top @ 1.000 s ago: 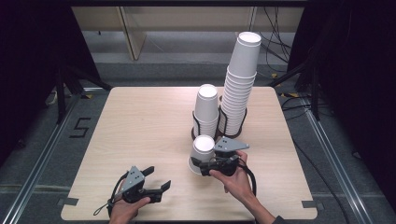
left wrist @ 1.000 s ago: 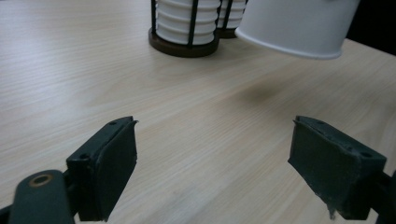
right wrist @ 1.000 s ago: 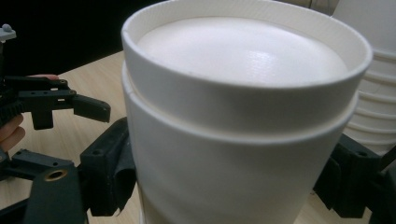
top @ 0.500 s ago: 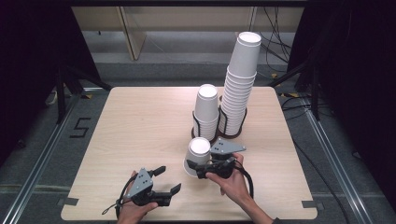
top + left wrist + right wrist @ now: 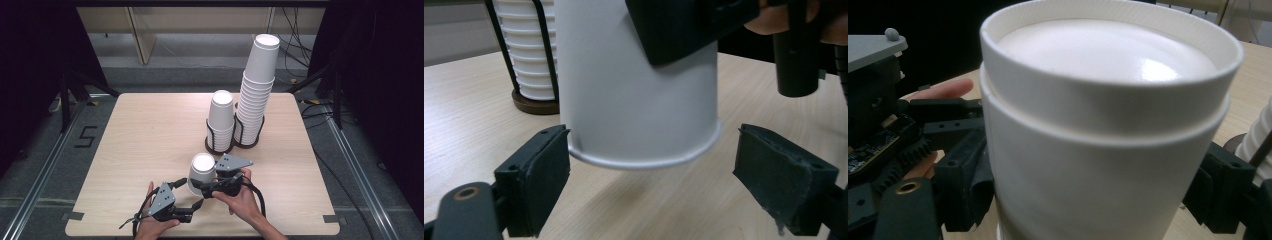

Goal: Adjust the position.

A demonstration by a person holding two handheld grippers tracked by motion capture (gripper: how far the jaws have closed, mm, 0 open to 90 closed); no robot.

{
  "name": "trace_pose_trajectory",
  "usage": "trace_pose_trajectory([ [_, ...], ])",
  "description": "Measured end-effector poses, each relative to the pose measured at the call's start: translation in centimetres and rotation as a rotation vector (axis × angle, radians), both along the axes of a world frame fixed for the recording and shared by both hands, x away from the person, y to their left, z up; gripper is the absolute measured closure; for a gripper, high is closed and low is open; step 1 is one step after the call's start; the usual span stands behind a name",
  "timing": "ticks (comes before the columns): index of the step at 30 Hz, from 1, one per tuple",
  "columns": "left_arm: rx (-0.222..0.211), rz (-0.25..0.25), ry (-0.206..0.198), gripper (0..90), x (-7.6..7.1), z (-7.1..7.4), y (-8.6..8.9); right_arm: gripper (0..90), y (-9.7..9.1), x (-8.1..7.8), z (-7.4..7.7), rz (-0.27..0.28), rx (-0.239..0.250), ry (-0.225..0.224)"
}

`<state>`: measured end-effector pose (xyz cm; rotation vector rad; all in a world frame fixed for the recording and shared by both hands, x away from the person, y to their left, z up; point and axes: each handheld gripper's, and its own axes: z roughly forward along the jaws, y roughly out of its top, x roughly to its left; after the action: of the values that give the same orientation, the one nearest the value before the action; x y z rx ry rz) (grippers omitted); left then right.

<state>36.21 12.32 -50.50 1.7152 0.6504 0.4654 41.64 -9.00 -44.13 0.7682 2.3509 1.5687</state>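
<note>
Item 1. Left hand-held gripper (image 5: pixel 192 194): low at the near edge of the table (image 5: pixel 135 135), jaws spread wide and holding nothing. In the left gripper view its two pads flank the cup's rolled rim; the left pad sits just beside or touching the rim (cannot tell which), the right pad stands apart.

Item 2. Cup (image 5: pixel 201 173): white paper, upside down, base uppermost, long axis near upright with a slight tilt. Held just above the table near its front edge, rim clear of the wood in the left gripper view. It lies ahead and slightly right of the left hand-held gripper, between its jaws at rim height.

Item 3. Right hand-held gripper (image 5: pixel 205 189): closed on the cup's wall, one jaw each side in its own view. Nearer of the two; already carries the cup.

Item 4. Short stack (image 5: pixel 220 120): inverted cups in a wire holder, mid-table.

Item 5. Tall stack (image 5: pixel 256 90): just right of it, likewise held.

Judgement: the left jaws need only close on the rim, likely to part nested cups.
</note>
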Motion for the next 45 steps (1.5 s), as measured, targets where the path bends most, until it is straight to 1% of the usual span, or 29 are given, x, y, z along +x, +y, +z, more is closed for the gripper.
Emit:
trace_pose_trajectory([
  [2, -0.001, 0.005, 0.001, 14.2, 0.0, 0.0, 0.0, 19.7, 0.2, -0.1, -0.1, 0.005, 0.017, 0.015],
  [3, 0.003, 0.01, 0.002, 14.0, 0.1, 0.0, 0.1, 19.8, 0.3, -0.2, -0.1, 0.014, 0.012, 0.025],
  [4, -0.014, 0.015, 0.001, 12.6, 0.2, -0.1, 0.1, 19.8, 0.4, -0.3, -0.1, 0.02, 0.019, 0.023],
  [5, -0.014, 0.015, 0.001, 11.4, 0.2, -0.1, 0.1, 19.8, 0.4, -0.3, -0.1, 0.02, 0.019, 0.023],
  [6, -0.017, 0.018, 0.003, 10.3, 0.2, -0.1, 0.1, 19.9, 0.5, -0.4, -0.1, 0.028, 0.017, 0.005],
  [9, -0.013, 0.024, 0.007, 6.3, 0.2, -0.1, 0.1, 19.9, 0.7, -0.6, 0.1, 0.025, 0.025, 0.004],
  [11, -0.024, 0.022, 0.005, 5.1, 0.3, -0.1, 0.0, 19.9, 0.8, -0.7, 0.1, 0.036, 0.034, 0.011],
  [12, -0.011, 0.029, 0.018, 3.9, 0.3, -0.1, 0.0, 19.9, 1.0, -0.7, 0.0, 0.047, 0.048, 0.015],
  [14, -0.021, 0.034, 0.027, 1.9, 0.3, -0.1, -0.1, 19.9, 1.1, -0.9, 0.0, 0.05, 0.061, 0.033],
  [15, -0.027, 0.033, 0.025, 1.2, 0.4, -0.1, -0.2, 19.9, 1.2, -0.9, 0.1, 0.039, 0.054, 0.011],
  [17, -0.023, 0.039, 0.027, 0.4, 0.3, -0.1, -0.1, 19.9, 1.3, -1.1, 0.1, 0.059, 0.06, 0.021],
  [18, -0.037, 0.045, 0.014, 0.0, 0.4, -0.1, -0.2, 19.9, 1.5, -1.1, 0.1, 0.071, 0.076, 0.014],
  [19, -0.037, 0.045, 0.014, 0.0, 0.4, -0.1, -0.2, 19.9, 1.5, -1.2, 0.1, 0.064, 0.067, 0.03],
  [20, -0.033, 0.048, 0.014, 0.0, 0.3, 0.0, -0.1, 20.0, 1.6, -1.4, 0.1, 0.057, 0.083, 0.052],
  [21, -0.05, 0.046, 0.008, 0.0, 0.3, -0.1, -0.3, 19.9, 1.7, -1.4, 0.1, 0.06, 0.083, 0.057],
  [22, -0.05, 0.046, 0.008, 0.1, 0.3, -0.1, -0.3, 19.9, 1.7, -1.1, 0.0, 0.075, 0.076, 0.031],
  [24, -0.039, 0.043, 0.005, 0.3, 0.2, 0.0, -0.2, 19.9, 1.7, -1.2, 0.0, 0.077, 0.088, 0.047],
  [27, -0.031, 0.04, 0.007, 1.6, 0.2, 0.1, -0.1, 19.4, 1.7, -1.2, 0.0, 0.077, 0.085, 0.047],
  [29, -0.019, 0.042, 0.016, 5.3, 0.1, 0.2, -0.2, 17.2, 1.6, -1.2, 0.0, 0.066, 0.087, 0.08],
  [30, -0.019, 0.042, 0.016, 6.5, 0.1, 0.2, -0.2, 17.2, 1.6, -1.2, 0.0, 0.066, 0.087, 0.08],
  [34, 0.01, 0.032, -0.001, 9.4, 0.1, 0.3, -0.1, 15.3, 1.3, -1.0, 0.1, 0.07, 0.084, 0.088],
  [35, 0.011, 0.014, -0.01, 10.2, 0.2, 0.3, -0.1, 15.3, 1.1, -1.0, 0.4, 0.068, 0.101, 0.1],
  [36, 0.011, 0.014, -0.01, 10.5, 0.2, 0.3, -0.1, 15.3, 1.1, -1.0, 0.4, 0.068, 0.101, 0.1],
  [37, 0.054, 0.005, -0.021, 10.8, 0.1, 0.4, -0.1, 15.8, 0.8, -0.9, 0.9, 0.074, 0.092, 0.083],
  [38, 0.071, 0.004, -0.021, 11.1, 0.1, 0.4, -0.1, 16.1, 0.7, -0.8, 1.1, 0.073, 0.094, 0.068],
  [39, 0.08, 0.0, -0.022, 11.2, 0.1, 0.3, 0.0, 16.1, 0.5, -0.8, 1.4, 0.075, 0.094, 0.072],
  [42, 0.095, -0.015, -0.03, 11.5, 0.1, 0.4, 0.1, 18.5, 0.0, -0.7, 2.1, 0.094, 0.09, 0.058],
  [44, 0.099, -0.017, -0.031, 11.7, 0.1, 0.5, 0.1, 19.7, -0.1, -0.8, 2.3, 0.098, 0.086, 0.066],
  [45, 0.092, -0.026, -0.037, 11.7, 0.2, 0.5, 0.1, 20.5, -0.3, -0.8, 2.4, 0.096, 0.065, 0.059],
])
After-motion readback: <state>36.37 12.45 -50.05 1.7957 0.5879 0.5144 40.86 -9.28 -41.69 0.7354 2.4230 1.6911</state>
